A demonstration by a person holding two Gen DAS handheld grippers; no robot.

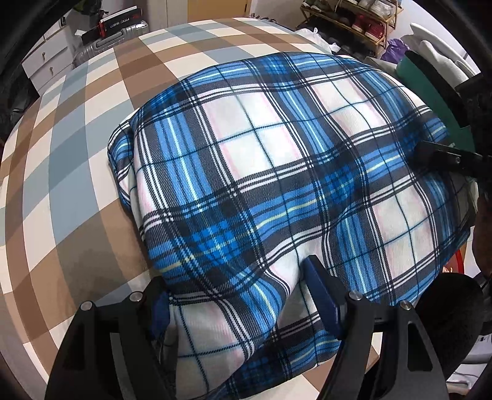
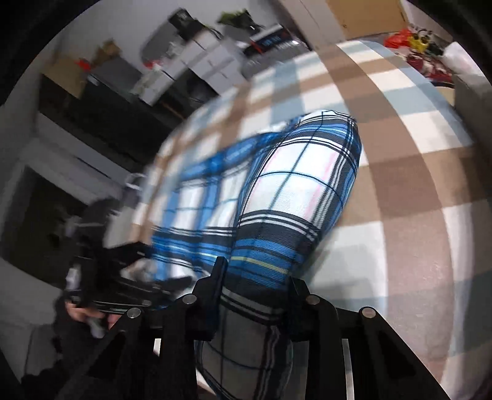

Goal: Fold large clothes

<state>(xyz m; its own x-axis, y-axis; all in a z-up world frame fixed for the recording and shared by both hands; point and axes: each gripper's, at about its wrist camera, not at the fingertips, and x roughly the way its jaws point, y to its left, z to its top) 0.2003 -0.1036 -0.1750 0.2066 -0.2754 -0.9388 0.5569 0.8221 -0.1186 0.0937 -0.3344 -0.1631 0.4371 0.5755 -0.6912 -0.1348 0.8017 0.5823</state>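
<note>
While my left hand-held gripper [image 1: 243, 295] pinches the plaid fleece blanket [image 1: 276, 172], it lies folded on the checked bed [image 1: 70, 154]. My right hand-held gripper [image 2: 255, 286] pinches another fold.

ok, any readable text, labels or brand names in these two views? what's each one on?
Nothing legible.
Red-and-black box on the silver suitcase: white lettering, too small to read.
Same box in the right wrist view: motion-blurred.
Blue plaid fleece blanket and checked bedsheet: no print.
</note>
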